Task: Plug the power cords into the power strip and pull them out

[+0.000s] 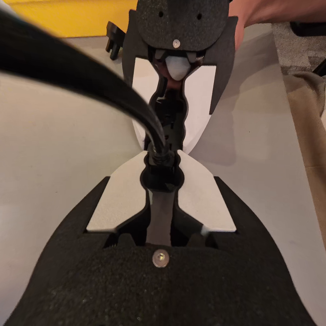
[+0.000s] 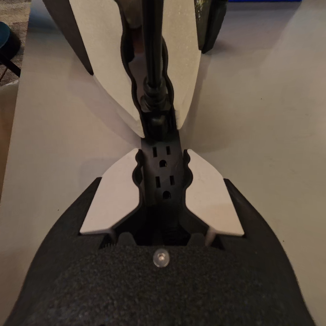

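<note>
In the left wrist view my left gripper (image 1: pixel 162 151) is shut on a black plug (image 1: pixel 161 180). Its thick black cord (image 1: pixel 70 74) arcs up to the left. Just beyond lies the black power strip (image 1: pixel 173 121), gripped from the far side by my right gripper. In the right wrist view my right gripper (image 2: pixel 162 150) is shut on the sides of the power strip (image 2: pixel 176 169), which shows two free outlets. The left gripper (image 2: pixel 161 132) holds the plug (image 2: pixel 156 121) down on the strip's far outlet. The plug's blades are hidden.
All of this rests on a white table (image 1: pixel 53 158). A yellow object (image 1: pixel 53 17) and a small black part (image 1: pixel 114 42) lie at the far left. A person's arm (image 1: pixel 264 10) is at the top right. The table edge and carpet (image 2: pixel 10 21) are on the right wrist view's left. My two grippers' fingertips are within a few centimetres of each other. The yellow object (image 1: pixel 53 17) is about 30 centimeters from both grippers' fingertips.
</note>
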Available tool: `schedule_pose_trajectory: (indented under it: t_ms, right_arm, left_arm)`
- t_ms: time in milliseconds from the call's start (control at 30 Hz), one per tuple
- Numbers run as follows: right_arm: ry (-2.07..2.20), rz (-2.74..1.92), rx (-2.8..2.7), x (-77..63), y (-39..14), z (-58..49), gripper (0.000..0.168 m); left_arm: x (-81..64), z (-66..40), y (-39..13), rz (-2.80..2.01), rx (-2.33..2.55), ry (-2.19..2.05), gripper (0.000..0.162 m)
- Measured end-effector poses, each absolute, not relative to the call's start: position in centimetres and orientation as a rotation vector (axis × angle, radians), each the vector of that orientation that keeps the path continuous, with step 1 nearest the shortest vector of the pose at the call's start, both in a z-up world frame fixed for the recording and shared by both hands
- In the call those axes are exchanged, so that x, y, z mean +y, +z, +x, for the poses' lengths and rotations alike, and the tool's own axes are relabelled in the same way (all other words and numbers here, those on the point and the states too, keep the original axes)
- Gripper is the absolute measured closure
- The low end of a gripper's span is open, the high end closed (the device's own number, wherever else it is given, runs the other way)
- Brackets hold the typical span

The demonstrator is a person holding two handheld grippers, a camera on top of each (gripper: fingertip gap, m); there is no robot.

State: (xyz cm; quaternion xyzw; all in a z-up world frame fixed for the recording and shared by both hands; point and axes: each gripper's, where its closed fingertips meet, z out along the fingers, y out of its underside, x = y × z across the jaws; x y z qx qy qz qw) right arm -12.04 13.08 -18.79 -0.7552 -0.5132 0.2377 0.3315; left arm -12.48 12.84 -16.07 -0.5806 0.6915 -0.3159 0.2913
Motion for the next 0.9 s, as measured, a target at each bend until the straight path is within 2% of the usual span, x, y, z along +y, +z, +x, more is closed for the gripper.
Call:
schedule_pose_trajectory:
  t_ms: [167,333,533,667,900]
  right_arm:
    - [0.617,-1.958,-1.363,12.91,-18.83,-12.39,0.122]
    - [0.592,-1.972,-1.345,13.05,-18.82,-11.93,0.123]
    - [0.605,-1.963,-1.362,12.81,-18.87,-12.24,0.122]
    - [0.596,-1.977,-1.347,12.97,-18.86,-12.0,0.123]
    - [0.61,-1.96,-1.369,12.8,-18.9,-12.44,0.122]
  left_arm:
    - [12.76,-13.13,-16.02,-1.511,1.811,-0.932,0.137]
    - [12.85,-12.43,-16.11,-1.535,1.915,-0.752,0.138]
    - [12.7,-13.01,-16.03,-1.492,1.857,-0.909,0.137]
    - [12.82,-12.52,-16.09,-1.509,1.949,-0.726,0.138]
    - [12.72,-13.28,-15.86,-1.48,1.84,-0.954,0.138]
